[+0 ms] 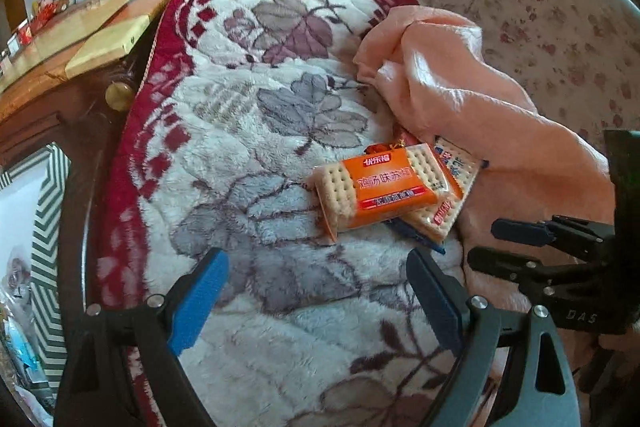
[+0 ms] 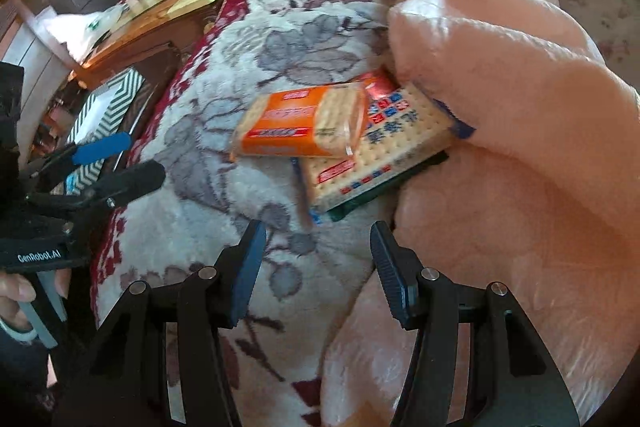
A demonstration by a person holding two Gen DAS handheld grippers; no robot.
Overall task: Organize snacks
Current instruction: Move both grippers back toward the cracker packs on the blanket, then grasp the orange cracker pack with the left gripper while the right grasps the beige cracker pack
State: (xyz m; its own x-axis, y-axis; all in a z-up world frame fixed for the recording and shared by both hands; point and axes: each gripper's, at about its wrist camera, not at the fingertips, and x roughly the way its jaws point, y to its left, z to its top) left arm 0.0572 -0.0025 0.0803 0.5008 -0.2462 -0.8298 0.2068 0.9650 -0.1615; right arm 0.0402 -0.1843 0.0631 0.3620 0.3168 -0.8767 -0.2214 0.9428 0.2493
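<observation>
Two grippers, left gripper point(image 1: 318, 301) and right gripper point(image 2: 318, 273), both agape and empty, face the orange cracker pack point(image 2: 302, 129) ahead on the bed blanket point(image 1: 248, 131); the right looks nearer, the pack's long axis crosswise.

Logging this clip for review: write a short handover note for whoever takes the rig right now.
Left gripper: open, empty, above the floral blanket, short of the snacks.
Right gripper: open, empty, also just short of the pile.
Snacks: orange cracker pack lies on top of a larger cracker pack, with a dark flat packet beneath; the pile sits at the edge of the pink blanket, which overlaps its far side.
Done: nothing picked up yet.
Left: grasp and sort every pack. No container visible.
</observation>
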